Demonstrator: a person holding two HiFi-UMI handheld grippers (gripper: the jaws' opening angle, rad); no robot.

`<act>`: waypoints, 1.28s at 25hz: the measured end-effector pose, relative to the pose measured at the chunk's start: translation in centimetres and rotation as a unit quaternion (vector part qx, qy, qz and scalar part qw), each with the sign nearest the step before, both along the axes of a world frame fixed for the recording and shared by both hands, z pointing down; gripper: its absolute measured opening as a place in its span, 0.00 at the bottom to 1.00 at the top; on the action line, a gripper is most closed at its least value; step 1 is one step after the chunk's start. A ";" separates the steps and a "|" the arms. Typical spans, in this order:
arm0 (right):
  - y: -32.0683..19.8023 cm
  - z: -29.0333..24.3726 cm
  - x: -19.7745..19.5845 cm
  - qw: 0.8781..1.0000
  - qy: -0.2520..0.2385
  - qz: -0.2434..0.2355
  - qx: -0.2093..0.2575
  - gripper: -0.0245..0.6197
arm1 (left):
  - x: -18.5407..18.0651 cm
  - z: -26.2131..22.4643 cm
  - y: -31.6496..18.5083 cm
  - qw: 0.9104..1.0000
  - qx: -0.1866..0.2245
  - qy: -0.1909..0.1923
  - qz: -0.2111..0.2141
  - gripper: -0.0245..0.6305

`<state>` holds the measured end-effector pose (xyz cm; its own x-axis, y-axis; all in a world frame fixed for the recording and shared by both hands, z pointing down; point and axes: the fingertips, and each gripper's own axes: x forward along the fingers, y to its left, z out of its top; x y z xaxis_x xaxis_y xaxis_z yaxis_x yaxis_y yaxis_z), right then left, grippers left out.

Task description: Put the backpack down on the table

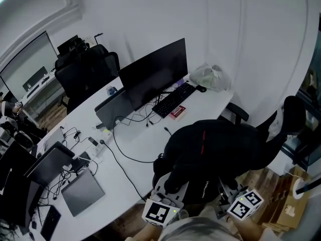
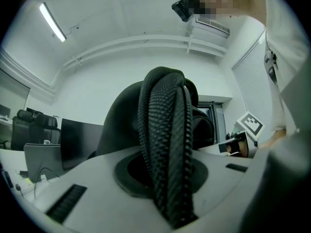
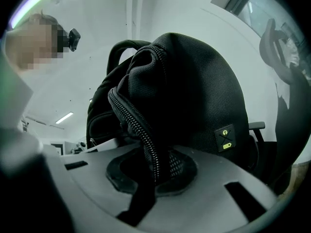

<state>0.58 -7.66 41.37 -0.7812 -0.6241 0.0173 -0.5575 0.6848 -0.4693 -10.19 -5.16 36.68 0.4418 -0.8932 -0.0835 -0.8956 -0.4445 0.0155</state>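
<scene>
A: Why does the person carry the black backpack (image 1: 215, 144) with both claws?

B: It looks bulky and soft, so a grip on each side probably keeps it upright and level. It hangs in the air just beside the near edge of the white bench (image 1: 143, 149), apparently not resting on it yet.

A: Where could it land?

B: Likely on the bare stretch between the keyboard (image 1: 173, 100) and the trailing black cable (image 1: 123, 157). The monitor (image 1: 153, 74) and the closed laptop (image 1: 83, 191) take up much of the rest.

A: What does the left claw (image 2: 163, 178) have?

B: Its jaws are drawn nearly together, pinching a thick woven strap (image 2: 163, 115) that loops up over them.

A: And the right claw (image 3: 153, 171)?

B: It is narrowed likewise and nips a fold of fabric beside the zipper (image 3: 131, 120), with the bag's body bulging above.

A: Any risk?

B: Letting go before the base sits on the bench would likely drop it.
</scene>
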 end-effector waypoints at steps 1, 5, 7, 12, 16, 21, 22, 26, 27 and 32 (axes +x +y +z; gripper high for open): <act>-0.5 -0.2 -0.3 1.000 0.000 -0.001 0.000 0.09 | -0.3 -0.1 -0.5 1.000 0.000 0.003 -0.001 0.11; -2.4 -0.4 -0.7 1.000 0.001 0.005 -0.004 0.09 | -0.8 -0.3 -2.6 1.000 0.000 0.002 0.002 0.11; -3.6 -0.4 -0.5 1.000 0.002 0.007 -0.005 0.09 | -0.6 -0.3 -3.8 1.000 0.000 0.002 0.005 0.11; -7.4 -0.7 -0.2 1.000 0.000 0.004 -0.003 0.09 | -0.2 -0.5 -7.5 1.000 0.001 0.007 0.004 0.11; -11.1 -0.6 0.0 1.000 -0.007 0.003 -0.003 0.09 | 0.1 -0.4 -11.2 1.000 -0.001 0.000 0.002 0.11; -16.6 -1.0 0.6 1.000 -0.010 -0.003 0.000 0.09 | 0.8 -0.8 -16.6 1.000 0.001 -0.004 -0.006 0.11; -17.8 -1.1 0.7 1.000 -0.009 -0.005 0.002 0.09 | 0.8 -0.9 -17.7 1.000 0.002 -0.003 -0.009 0.11; -22.4 -1.4 1.0 1.000 -0.001 -0.006 0.013 0.09 | 1.1 -0.9 -22.1 1.000 0.009 -0.001 -0.016 0.11; -23.5 -1.4 1.1 1.000 0.004 -0.004 0.017 0.09 | 1.2 -0.9 -23.1 1.000 0.009 -0.001 -0.018 0.11; -28.6 -1.7 2.0 1.000 0.007 0.007 0.026 0.09 | 2.0 -0.6 -28.0 0.999 0.015 -0.006 -0.030 0.11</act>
